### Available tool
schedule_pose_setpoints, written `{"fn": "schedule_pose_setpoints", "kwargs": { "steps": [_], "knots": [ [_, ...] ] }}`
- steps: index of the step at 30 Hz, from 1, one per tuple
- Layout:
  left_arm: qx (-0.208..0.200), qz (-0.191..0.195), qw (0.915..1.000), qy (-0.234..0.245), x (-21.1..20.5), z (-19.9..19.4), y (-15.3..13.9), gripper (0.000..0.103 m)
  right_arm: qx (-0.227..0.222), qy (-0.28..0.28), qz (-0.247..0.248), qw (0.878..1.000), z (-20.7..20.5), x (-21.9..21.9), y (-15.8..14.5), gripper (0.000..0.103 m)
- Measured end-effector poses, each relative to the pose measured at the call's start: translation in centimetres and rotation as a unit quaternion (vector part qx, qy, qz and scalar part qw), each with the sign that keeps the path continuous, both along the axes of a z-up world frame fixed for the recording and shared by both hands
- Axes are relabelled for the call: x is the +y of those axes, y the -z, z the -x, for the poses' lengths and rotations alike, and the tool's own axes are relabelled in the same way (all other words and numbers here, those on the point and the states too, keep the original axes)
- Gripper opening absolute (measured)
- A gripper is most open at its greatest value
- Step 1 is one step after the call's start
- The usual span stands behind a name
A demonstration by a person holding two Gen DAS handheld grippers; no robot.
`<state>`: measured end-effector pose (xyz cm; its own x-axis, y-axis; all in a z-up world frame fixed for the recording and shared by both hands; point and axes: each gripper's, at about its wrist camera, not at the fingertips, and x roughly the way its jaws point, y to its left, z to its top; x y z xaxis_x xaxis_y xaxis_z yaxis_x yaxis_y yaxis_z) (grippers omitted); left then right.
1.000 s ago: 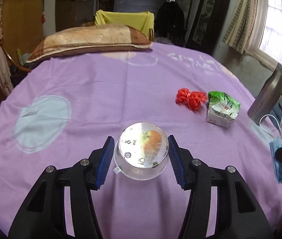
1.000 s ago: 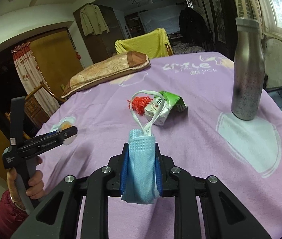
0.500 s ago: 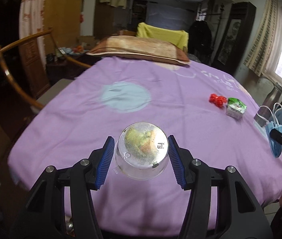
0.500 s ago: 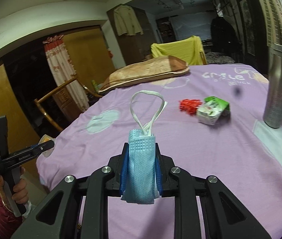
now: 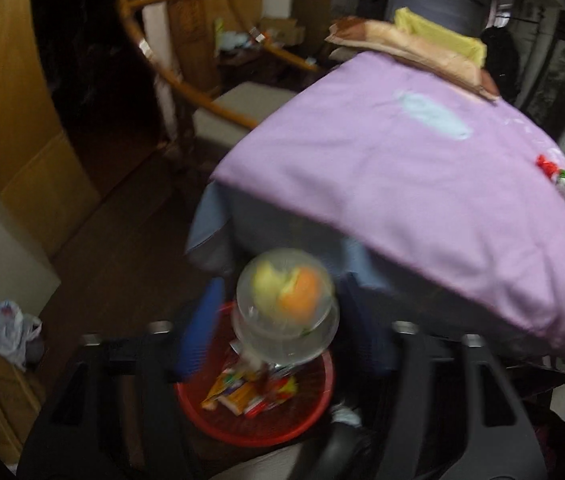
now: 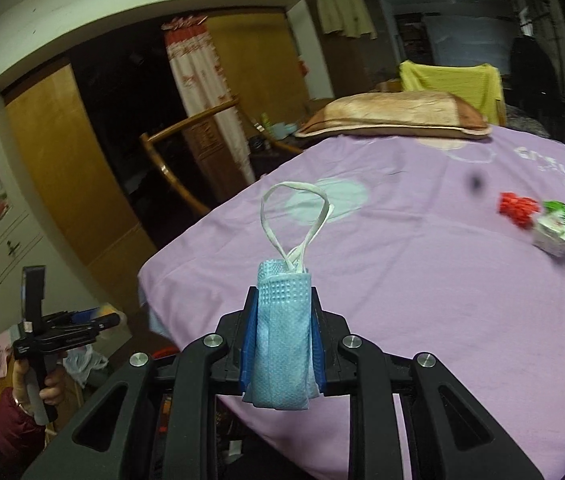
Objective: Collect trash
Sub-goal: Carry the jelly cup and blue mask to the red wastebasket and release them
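My left gripper (image 5: 282, 320) hangs beyond the table's edge, above a red basket (image 5: 310, 420) on the floor that holds several wrappers (image 5: 242, 394). Its jaws are opening. The clear lidded cup (image 5: 286, 304) with yellow and orange leftovers sits between the blue pads (image 5: 200, 334), which stand off its sides. My right gripper (image 6: 284, 312) is shut on a folded blue face mask (image 6: 282, 344), ear loops sticking up, over the purple tablecloth (image 6: 402, 280). A red crumpled wrapper (image 6: 518, 208) and a green-white carton (image 6: 558, 228) lie on the table at the right.
A wooden armchair (image 5: 186, 88) stands left of the table. A tan pillow (image 6: 394, 114) lies at the table's far end. A white plastic bag (image 5: 14, 332) sits on the floor by the wall. A hand holds the left gripper (image 6: 82, 326) low at the left.
The left gripper swung off the table and down over the red basket, and its pads spread away from the cup. The right gripper moved left along the table with the mask still clamped.
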<state>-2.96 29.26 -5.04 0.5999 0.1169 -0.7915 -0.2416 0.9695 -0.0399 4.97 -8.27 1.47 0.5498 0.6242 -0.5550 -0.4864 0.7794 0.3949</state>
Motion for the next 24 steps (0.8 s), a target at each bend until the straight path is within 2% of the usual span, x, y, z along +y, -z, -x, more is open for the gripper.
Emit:
{"fn": "schedule_pose_setpoints", "kwargs": {
  "steps": [2,8,15,17,19,21,24],
  "knots": [
    [-0.004,-0.001,0.9997,-0.024,1.7,0.1,0.2,0.088,0.0,-0.025,0.007,1.0,0.3,2.7,-0.4,0.023],
    [-0.052,0.007,0.9957,-0.076,5.6,1.4,-0.7,0.096,0.012,-0.116,0.017,0.993,2.0,10.7,-0.6,0.023],
    [-0.076,-0.033,0.9832,-0.163,9.6,2.8,-0.6,0.096,0.062,-0.237,0.048,0.968,4.2,21.2,1.4,0.024],
    [-0.078,-0.023,0.9818,-0.171,10.7,3.2,-0.4,0.096,0.065,-0.268,0.053,0.96,4.8,23.9,1.5,0.028],
    [-0.08,-0.013,0.9815,-0.173,11.5,3.4,-0.4,0.096,0.064,-0.286,0.054,0.955,5.4,25.6,1.3,0.043],
    [-0.083,-0.014,0.9803,-0.178,12.0,3.6,-0.4,0.096,0.061,-0.29,0.053,0.953,6.0,26.2,1.1,0.048],
    [-0.084,-0.033,0.9782,-0.187,11.7,3.4,-0.5,0.096,0.064,-0.291,0.05,0.953,5.7,26.5,1.0,0.049]
  ]
}}
